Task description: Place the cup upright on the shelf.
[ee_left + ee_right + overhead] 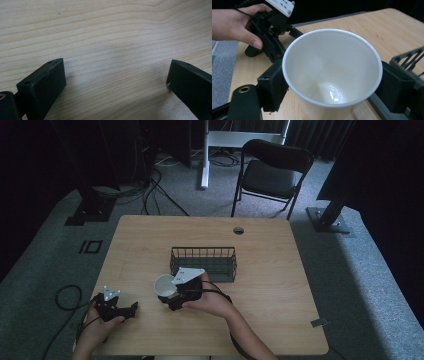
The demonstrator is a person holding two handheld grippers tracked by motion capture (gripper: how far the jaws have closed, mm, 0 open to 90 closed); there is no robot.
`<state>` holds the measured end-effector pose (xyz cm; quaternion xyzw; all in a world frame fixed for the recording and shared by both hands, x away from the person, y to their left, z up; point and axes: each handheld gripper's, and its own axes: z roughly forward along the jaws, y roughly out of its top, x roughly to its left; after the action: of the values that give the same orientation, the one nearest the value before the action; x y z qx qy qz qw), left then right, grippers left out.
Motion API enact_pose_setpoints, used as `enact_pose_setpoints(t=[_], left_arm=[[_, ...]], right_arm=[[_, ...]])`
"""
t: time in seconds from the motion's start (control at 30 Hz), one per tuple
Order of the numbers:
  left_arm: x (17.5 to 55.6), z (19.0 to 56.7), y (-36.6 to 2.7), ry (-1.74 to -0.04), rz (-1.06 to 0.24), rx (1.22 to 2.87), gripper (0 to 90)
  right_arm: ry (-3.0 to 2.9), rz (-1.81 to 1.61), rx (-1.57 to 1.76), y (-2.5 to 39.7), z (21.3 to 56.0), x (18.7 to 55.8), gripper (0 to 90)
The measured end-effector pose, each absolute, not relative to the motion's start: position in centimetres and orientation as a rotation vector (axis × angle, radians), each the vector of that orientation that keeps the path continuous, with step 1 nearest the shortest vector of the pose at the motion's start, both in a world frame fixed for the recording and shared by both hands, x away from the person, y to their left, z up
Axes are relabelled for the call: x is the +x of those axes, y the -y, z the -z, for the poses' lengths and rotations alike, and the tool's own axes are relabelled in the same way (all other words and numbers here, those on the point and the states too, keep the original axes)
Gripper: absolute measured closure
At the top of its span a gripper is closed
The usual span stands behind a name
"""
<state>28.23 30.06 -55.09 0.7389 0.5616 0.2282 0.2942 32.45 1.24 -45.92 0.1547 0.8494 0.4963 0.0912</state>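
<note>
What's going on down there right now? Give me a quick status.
Right gripper shut on white paper cup, beside black wire basket. Left gripper open, resting on wooden table. Nothing in the way.

High view is pretty dim and murky with a black background, while both gripper views are bright and sharp-ish, with glare spots inside the white cup point(332, 72) and soft shadows on the table point(112, 37).

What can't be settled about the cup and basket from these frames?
- White cup: its base, cut off by the right gripper view's bottom edge; whether it touches the table is unclear.
- Right tool: grip contact in the high view, too small.
- Wire basket: contents, too dark in the high view.
</note>
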Motion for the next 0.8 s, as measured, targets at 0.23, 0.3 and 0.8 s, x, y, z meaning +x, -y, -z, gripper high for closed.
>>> enact_pose_setpoints(t=[0.23,0.3,0.8], left_arm=[[28.2,55.1,-30.1,-1.495,-0.608,1.968,2.6],[28.2,55.1,-30.1,-1.495,-0.608,1.968,2.6],[28.2,55.1,-30.1,-1.495,-0.607,1.968,2.6]], right_arm=[[-2.483,-1.496,0.457,-0.8,43.6,32.6,19.6],[-2.464,-1.513,0.463,-0.6,43.0,32.8,19.6],[-2.284,-1.581,0.583,1.1,39.1,34.2,19.6]])
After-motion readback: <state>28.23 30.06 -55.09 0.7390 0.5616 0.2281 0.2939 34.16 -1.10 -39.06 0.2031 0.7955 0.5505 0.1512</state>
